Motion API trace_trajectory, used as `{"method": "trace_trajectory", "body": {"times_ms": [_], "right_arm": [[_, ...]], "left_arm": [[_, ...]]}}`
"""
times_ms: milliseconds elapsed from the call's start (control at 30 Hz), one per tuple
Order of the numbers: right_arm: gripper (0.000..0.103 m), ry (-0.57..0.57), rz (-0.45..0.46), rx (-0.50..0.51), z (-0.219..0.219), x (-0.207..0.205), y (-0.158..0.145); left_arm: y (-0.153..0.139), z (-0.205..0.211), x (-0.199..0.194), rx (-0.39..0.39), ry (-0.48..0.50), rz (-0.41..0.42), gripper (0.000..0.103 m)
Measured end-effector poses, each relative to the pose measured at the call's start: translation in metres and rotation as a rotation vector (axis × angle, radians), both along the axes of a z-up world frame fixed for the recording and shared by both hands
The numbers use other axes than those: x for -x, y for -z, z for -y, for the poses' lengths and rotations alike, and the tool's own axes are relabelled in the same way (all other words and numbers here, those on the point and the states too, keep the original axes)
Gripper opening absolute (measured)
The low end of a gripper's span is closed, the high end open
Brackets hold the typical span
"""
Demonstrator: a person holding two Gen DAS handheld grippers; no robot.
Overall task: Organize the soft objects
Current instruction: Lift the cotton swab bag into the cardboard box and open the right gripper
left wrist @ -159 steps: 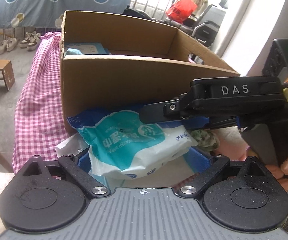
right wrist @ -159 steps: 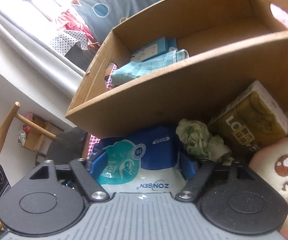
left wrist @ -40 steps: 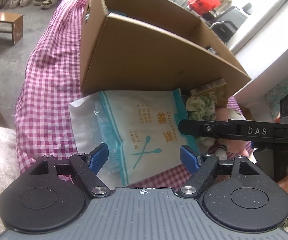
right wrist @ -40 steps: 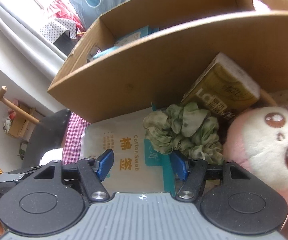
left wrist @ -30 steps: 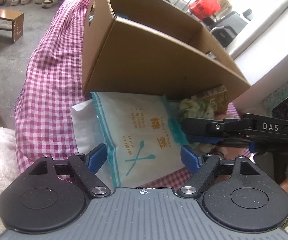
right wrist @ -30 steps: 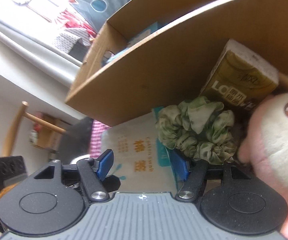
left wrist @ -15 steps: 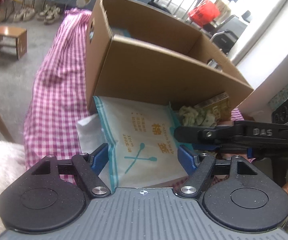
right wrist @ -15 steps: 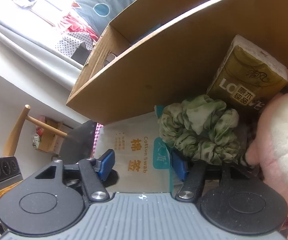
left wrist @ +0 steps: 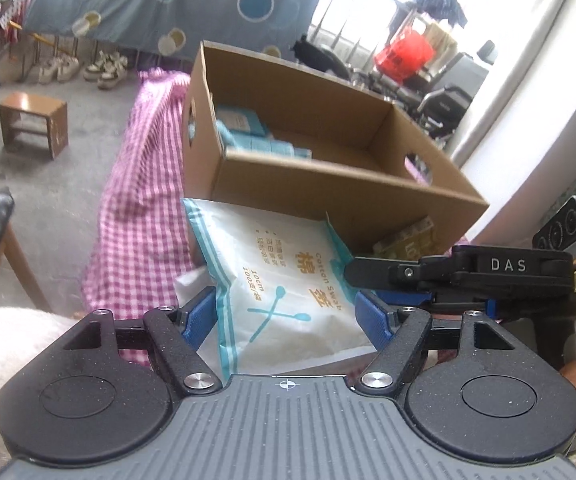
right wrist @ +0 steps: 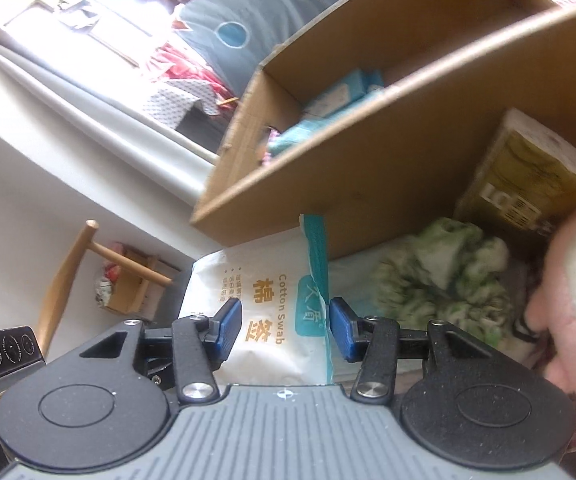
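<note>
While the white, teal-edged plastic cotton-swab packet (left wrist: 284, 280) lies between the spread blue pads of both the left hand-held gripper (left wrist: 286, 316) and right hand-held gripper (right wrist: 286, 328), ungripped, just short of the brown cardboard box (left wrist: 327, 168), the pickup seems pending; next, pinch it and lift it over the box's near wall.

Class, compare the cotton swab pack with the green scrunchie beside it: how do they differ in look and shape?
The cotton swab pack is flat, smooth and white with teal edging and printed text; the green scrunchie is a bunched, ruffled ring of mottled green fabric, with no print. The pack lies between the right gripper fingers; the scrunchie sits off to their side. Both rest in front of the cardboard box.
</note>
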State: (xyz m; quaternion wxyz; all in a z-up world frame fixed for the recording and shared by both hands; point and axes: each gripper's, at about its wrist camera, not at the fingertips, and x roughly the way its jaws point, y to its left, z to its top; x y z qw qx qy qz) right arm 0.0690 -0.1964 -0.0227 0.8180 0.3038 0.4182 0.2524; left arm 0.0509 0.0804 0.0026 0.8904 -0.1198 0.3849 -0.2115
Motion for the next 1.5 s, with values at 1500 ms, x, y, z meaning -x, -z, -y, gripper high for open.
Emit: {"method": "trace_trajectory", "body": {"times_ms": [1500], "right_arm": [[0.051,-0.016,0.033,0.373,0.087,-0.290,-0.034]], "left_arm": [[0.024,0.128,-0.292,-0.085,0.113,-0.267,0.085]]}}
